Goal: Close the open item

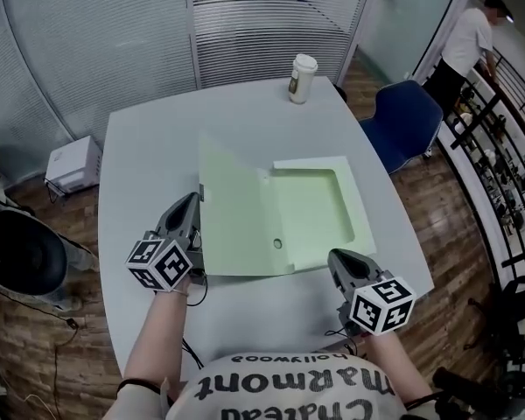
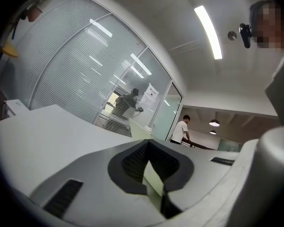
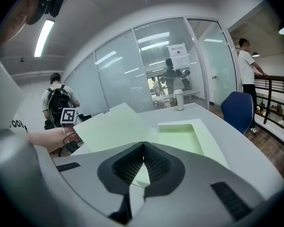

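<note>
A pale green file box (image 1: pixel 311 208) lies open on the grey table (image 1: pixel 149 147). Its lid (image 1: pixel 232 217) stands tilted up on the left side. My left gripper (image 1: pixel 195 201) is at the lid's left edge, jaws shut, with a green strip of the lid (image 2: pixel 154 178) between them. My right gripper (image 1: pixel 337 259) sits at the box's front right corner, jaws shut tip to tip. In the right gripper view the raised lid (image 3: pixel 113 124) and the box's shallow tray (image 3: pixel 180 138) lie just beyond the right gripper (image 3: pixel 143 144).
A lidded paper cup (image 1: pixel 302 78) stands at the table's far edge. A blue chair (image 1: pixel 407 121) is off the right side, with a person (image 1: pixel 468 42) beyond it by a railing. A white box (image 1: pixel 70 164) sits on the floor at left.
</note>
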Demonstrator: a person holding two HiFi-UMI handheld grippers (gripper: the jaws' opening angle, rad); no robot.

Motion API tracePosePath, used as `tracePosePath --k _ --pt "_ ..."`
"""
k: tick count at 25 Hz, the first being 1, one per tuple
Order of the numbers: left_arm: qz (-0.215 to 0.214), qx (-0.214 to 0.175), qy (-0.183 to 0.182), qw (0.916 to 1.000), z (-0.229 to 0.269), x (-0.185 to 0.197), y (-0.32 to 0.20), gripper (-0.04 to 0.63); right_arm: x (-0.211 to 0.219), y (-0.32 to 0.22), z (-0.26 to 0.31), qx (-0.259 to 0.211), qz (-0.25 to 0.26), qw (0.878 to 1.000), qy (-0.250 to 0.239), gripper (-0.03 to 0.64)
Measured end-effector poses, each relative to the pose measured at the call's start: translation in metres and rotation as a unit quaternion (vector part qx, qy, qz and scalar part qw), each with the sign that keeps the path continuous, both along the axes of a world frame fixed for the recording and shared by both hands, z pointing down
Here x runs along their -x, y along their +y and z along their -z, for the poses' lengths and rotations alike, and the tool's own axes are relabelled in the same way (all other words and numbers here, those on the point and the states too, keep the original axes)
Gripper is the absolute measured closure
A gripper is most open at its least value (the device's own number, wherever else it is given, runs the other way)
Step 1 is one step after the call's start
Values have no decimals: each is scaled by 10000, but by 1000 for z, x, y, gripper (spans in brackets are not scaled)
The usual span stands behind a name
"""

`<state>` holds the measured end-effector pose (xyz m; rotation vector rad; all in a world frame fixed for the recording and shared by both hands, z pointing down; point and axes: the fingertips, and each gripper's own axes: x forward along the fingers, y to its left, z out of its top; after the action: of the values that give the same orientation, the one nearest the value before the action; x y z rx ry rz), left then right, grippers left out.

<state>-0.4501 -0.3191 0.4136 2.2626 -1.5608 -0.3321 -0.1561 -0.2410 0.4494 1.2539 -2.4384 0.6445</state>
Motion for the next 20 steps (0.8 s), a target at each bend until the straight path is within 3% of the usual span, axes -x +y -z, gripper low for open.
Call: tracePosePath --k 10,20 --pt "-15 -159 -265 9995 22 -34 0 603 -21 -7 -2 -31 322 9994 -121 614" --pt "422 -98 -558 9975 38 -77 -10 601 -73 -42 3 -112 756 9965 -336 614"
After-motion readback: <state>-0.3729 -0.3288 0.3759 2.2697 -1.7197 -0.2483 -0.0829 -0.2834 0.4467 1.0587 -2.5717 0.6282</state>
